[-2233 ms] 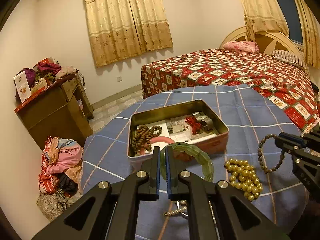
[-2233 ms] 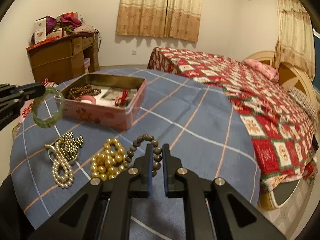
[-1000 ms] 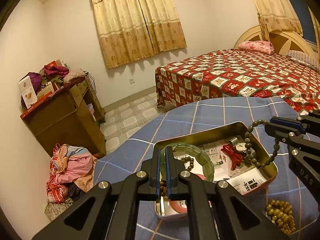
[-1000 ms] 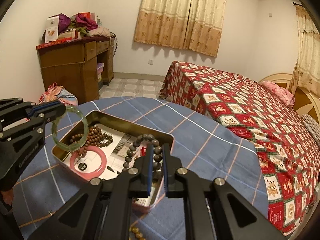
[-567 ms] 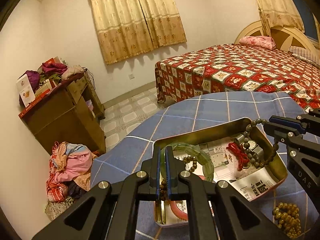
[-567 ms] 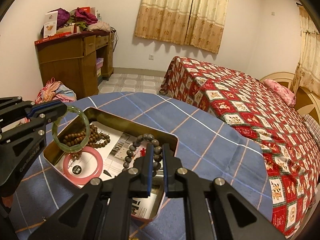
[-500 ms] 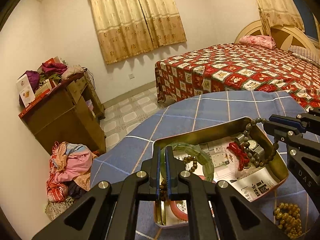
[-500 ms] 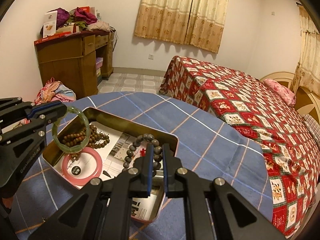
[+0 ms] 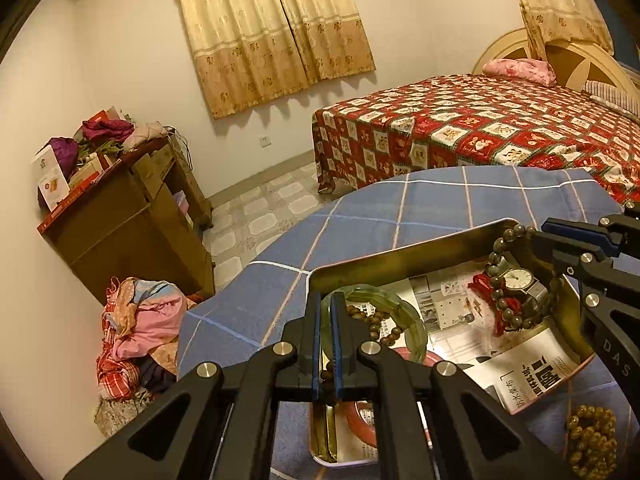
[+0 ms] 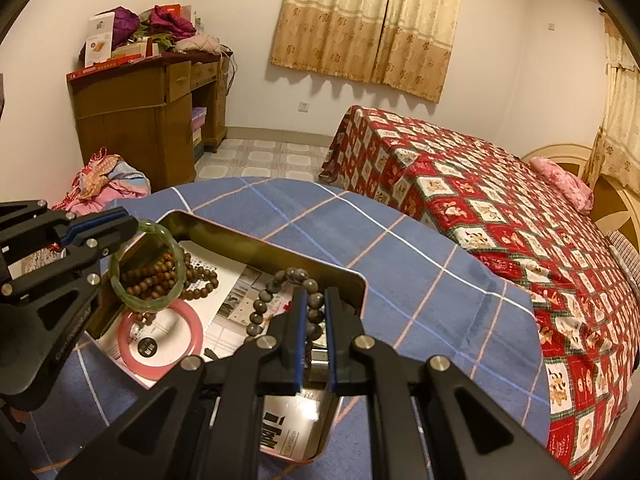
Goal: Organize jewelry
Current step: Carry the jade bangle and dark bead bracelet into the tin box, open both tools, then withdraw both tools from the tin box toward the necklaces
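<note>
We have the left claw (image 9: 326,340) clenched on the green bangle (image 9: 404,312), hanging over the tin (image 9: 400,256) at its 9 o'clock end. Right claw (image 10: 312,344) grips the dark bead bracelet (image 10: 276,280) over the 3 o'clock end. Tin sits on the checked counter (image 10: 420,264); gold beads (image 9: 592,436) lie just outside it.

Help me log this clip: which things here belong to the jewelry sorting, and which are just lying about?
Job: green bangle in left gripper; dark bead bracelet in right gripper; tin.
Lying about: clothes heap, desk clutter, bed.
</note>
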Demonstrator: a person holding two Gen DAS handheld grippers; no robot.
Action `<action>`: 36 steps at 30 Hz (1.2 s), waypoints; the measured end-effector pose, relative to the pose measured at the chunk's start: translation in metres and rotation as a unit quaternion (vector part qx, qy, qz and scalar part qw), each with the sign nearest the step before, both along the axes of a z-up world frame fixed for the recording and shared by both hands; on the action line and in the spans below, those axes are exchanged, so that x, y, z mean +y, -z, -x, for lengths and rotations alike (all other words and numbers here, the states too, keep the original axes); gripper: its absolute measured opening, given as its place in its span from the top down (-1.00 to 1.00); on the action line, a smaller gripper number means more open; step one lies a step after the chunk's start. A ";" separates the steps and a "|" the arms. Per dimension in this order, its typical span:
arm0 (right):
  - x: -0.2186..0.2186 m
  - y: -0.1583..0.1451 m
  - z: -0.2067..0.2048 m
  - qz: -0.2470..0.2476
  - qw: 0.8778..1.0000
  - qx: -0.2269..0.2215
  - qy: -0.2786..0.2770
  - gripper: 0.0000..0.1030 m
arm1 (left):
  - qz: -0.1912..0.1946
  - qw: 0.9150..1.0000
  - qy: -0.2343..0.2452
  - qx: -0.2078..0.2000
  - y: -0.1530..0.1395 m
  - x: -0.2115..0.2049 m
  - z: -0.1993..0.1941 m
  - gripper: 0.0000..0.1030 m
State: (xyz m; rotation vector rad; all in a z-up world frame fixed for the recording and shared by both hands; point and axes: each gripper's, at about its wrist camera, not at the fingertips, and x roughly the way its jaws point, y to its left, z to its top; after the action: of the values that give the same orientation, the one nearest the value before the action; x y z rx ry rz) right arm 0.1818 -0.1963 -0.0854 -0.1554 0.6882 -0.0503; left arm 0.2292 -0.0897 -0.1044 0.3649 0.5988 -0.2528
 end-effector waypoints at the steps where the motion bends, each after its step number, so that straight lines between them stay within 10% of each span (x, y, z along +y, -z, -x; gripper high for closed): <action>1: 0.000 0.000 0.000 -0.001 1.000 0.001 0.000 0.80 | -0.001 1.000 0.000 0.000 0.001 0.000 -0.001 0.92; 20: 0.004 0.012 -0.010 0.007 1.000 0.027 0.007 0.72 | -0.008 1.000 -0.009 0.006 0.006 -0.001 -0.012 0.87; 22: 0.003 0.010 -0.006 0.004 1.000 0.027 0.008 0.06 | -0.012 1.000 -0.011 0.005 0.003 -0.002 -0.010 0.53; 24: 0.004 0.008 -0.001 0.018 1.000 0.016 0.016 -0.06 | -0.014 1.000 -0.020 -0.016 -0.002 -0.001 -0.005 -0.46; 25: 0.003 0.007 0.001 0.015 1.000 0.016 0.016 -0.06 | -0.011 0.999 -0.023 -0.029 -0.005 0.001 -0.001 -0.58; 36: -0.007 0.002 0.030 -0.010 0.999 0.014 0.029 -0.13 | -0.008 0.999 -0.033 -0.030 -0.013 0.019 0.018 -0.59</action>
State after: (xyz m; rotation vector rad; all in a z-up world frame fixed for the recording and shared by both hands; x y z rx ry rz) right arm 0.1522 -0.2030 -0.0873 -0.1164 0.7204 -0.0971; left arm 0.2117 -0.0711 -0.0913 0.3661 0.5527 -0.1723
